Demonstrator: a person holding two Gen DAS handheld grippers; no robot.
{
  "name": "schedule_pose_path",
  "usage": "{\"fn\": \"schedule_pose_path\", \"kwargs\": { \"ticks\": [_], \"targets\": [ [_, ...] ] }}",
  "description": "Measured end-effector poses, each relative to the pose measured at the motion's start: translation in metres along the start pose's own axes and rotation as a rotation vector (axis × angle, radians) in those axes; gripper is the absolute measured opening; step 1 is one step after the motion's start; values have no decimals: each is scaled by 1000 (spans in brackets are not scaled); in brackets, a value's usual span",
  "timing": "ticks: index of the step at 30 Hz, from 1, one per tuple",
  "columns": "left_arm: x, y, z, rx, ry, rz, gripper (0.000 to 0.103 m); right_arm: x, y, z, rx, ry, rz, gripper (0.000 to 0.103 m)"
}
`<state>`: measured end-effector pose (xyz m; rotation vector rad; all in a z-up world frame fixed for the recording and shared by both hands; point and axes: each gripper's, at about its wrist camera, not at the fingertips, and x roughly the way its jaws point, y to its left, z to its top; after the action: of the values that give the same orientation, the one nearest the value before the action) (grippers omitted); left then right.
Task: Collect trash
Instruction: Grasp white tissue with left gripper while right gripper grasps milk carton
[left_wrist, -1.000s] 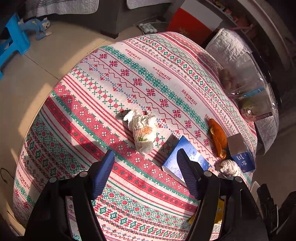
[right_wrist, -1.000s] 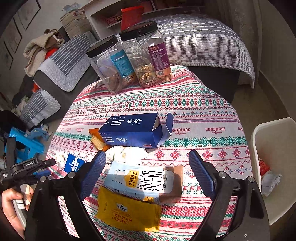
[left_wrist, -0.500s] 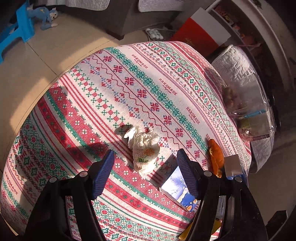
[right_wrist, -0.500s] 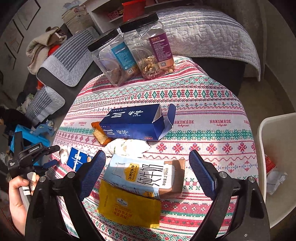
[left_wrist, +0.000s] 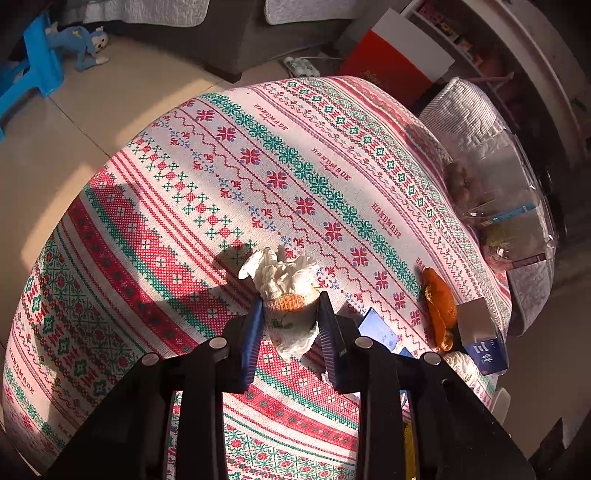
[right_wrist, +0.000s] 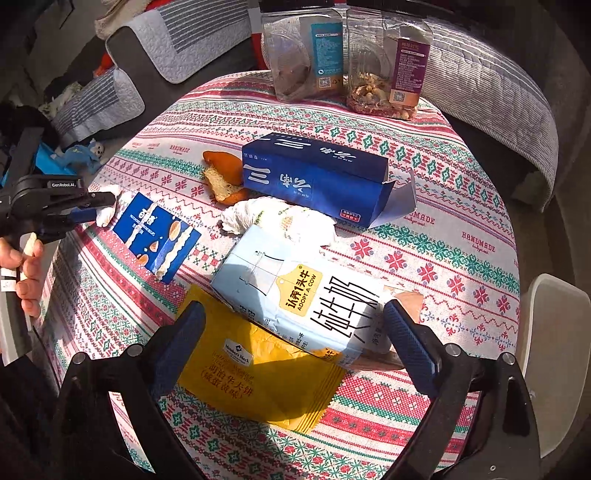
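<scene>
Tissue wad (left_wrist: 286, 295) lengthwise between left gripper (left_wrist: 290, 325) fingers (left_wrist: 251, 332)

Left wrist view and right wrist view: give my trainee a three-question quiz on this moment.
1. True or false: the left gripper is closed on the crumpled tissue.
2. Which item lies partly on the yellow snack wrapper? A) milk carton B) dark blue box C) blue biscuit packet
3. Fill in: the right gripper is ____.

Key: 1 true; 2 A; 3 open.
</scene>
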<state>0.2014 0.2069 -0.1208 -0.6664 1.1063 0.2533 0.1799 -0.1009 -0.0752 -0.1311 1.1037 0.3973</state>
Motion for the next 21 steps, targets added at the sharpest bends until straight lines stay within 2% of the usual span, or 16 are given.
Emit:
{"fn": "schedule_pose_path", "kwargs": {
  "ticks": [3, 5, 6, 7, 9, 12, 14, 15, 16, 18, 20, 21],
  "targets": [
    [-9, -6, -6, 13, -11, -26, 29, 7, 13, 1, -86, -13, -73, 94],
    [-11, -7, -8, 16, -7, -40, 29, 12, 18, 2, -134, -25, -133, 89],
    [-13, -7, -9, 19, -6, -44, 29, 13, 20, 2, -155, -29, -159, 85],
    [-15, -8, -9, 25, -9, -44, 29, 13, 21, 2, -172, -32, -178, 71],
    [-19, -12, -10, 43, -21, -47, 29, 12, 22, 1, -207, -34, -234, 59],
    [-22, -21, -14, 66, -18, -83, 29, 14, 20, 0, -255, -31, -245, 58],
    [-24, -25, -18, 78, -14, -95, 29, 15, 22, 1, -297, -20, -243, 65],
    [-24, -26, -20, 82, -11, -101, 29, 17, 25, 1, -326, -9, -218, 84],
    [-24, -27, -21, 85, -8, -105, 29, 21, 27, 0, -355, -1, -212, 94],
    [-26, -29, -25, 94, -8, -112, 29, 32, 26, 0, -388, -10, -271, 87],
    [-28, -31, -27, 104, -10, -115, 29, 25, 23, 5, -337, -41, -296, 67],
    [-30, -31, -28, 105, -10, -121, 29, 18, 20, 8, -297, -45, -271, 57]
  ]
}}
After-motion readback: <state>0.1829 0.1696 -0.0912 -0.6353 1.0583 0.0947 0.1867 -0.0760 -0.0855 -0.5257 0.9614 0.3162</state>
